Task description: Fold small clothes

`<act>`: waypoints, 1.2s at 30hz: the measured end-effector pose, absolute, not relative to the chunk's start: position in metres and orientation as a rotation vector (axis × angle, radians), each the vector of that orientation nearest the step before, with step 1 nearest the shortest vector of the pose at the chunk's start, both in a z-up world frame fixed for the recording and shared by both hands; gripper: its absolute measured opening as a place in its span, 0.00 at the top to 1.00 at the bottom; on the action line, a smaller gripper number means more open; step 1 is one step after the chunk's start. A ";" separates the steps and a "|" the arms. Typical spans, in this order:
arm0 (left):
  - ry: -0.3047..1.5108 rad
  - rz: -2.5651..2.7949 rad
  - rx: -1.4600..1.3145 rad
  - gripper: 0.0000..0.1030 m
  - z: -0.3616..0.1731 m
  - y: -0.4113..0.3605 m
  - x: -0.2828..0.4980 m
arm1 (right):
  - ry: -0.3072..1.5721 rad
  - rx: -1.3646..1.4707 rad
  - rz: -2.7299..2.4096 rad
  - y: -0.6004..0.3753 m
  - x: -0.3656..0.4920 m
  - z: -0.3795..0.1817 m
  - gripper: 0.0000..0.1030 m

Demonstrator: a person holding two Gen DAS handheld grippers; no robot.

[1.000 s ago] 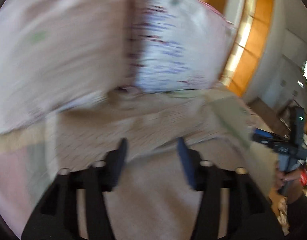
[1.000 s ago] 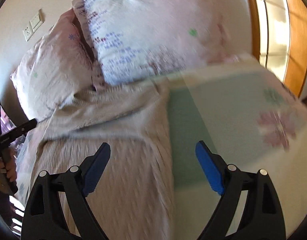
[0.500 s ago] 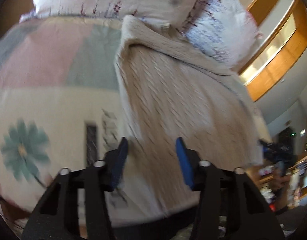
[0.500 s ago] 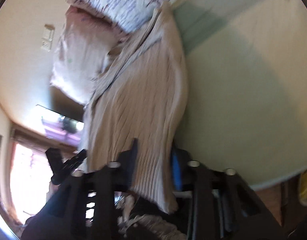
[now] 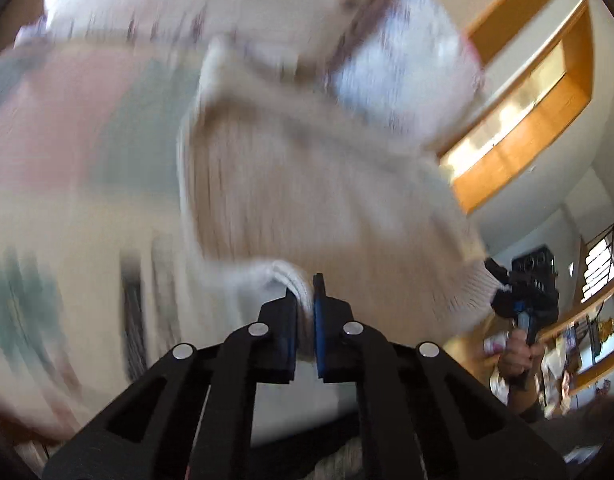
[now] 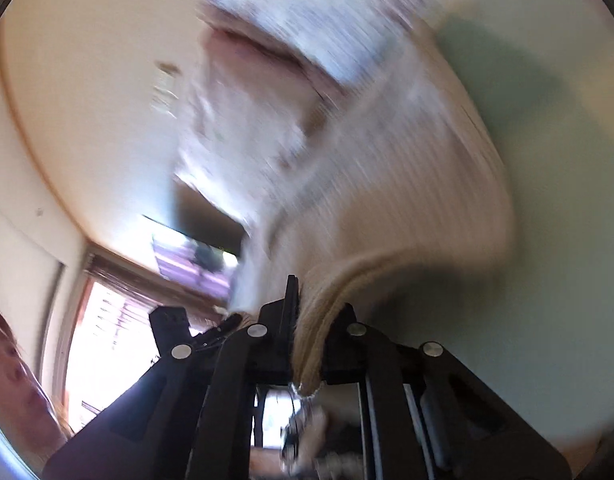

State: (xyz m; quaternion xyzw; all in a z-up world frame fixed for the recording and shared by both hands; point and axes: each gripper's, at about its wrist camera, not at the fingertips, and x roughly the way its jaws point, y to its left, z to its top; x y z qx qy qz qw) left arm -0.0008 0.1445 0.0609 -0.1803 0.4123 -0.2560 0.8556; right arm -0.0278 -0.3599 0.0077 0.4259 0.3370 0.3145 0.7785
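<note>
A beige ribbed knit sweater (image 5: 291, 184) lies on the bed, its top end toward the pillows. My left gripper (image 5: 305, 300) is shut on the ribbed hem at one near corner and holds it lifted. My right gripper (image 6: 307, 320) is shut on the hem of the sweater (image 6: 407, 200) at the other near corner; the cloth bunches between its fingers. The right gripper also shows in the left wrist view (image 5: 519, 300), at the far right. Both views are blurred by motion.
The bed sheet (image 5: 67, 200) has pink, green and cream blocks with flower prints; it shows pale green in the right wrist view (image 6: 547, 160). Two pillows (image 5: 307, 8) lie at the bed head. A wooden window frame (image 5: 527, 92) is at the right.
Both grippers came down from the pillow end to the near hem and shut on it. The hem corners now rise off the sheet.
</note>
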 end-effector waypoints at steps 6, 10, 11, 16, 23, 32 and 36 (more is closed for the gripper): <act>0.660 -0.414 -0.403 0.94 0.122 0.154 0.134 | 0.499 0.883 0.635 -0.374 0.100 0.086 0.92; 0.712 -0.268 -0.410 0.72 0.101 0.147 0.219 | 0.634 0.887 0.390 -0.377 0.200 0.067 0.25; 0.750 -0.218 -0.435 0.53 0.091 0.154 0.229 | 0.688 0.888 0.347 -0.378 0.210 0.060 0.23; 0.845 -0.283 -0.480 0.36 0.059 0.173 0.218 | 0.696 0.868 0.343 -0.391 0.191 0.041 0.11; 0.989 -0.338 -0.578 0.55 0.015 0.157 0.225 | 0.749 0.904 0.381 -0.401 0.175 0.017 0.11; 0.850 -0.586 -0.752 0.83 0.086 0.083 0.224 | 0.689 0.850 0.366 -0.422 0.137 0.035 0.11; 0.830 -0.847 -0.862 0.81 0.101 -0.027 0.243 | 0.615 0.815 0.284 -0.442 0.123 0.050 0.11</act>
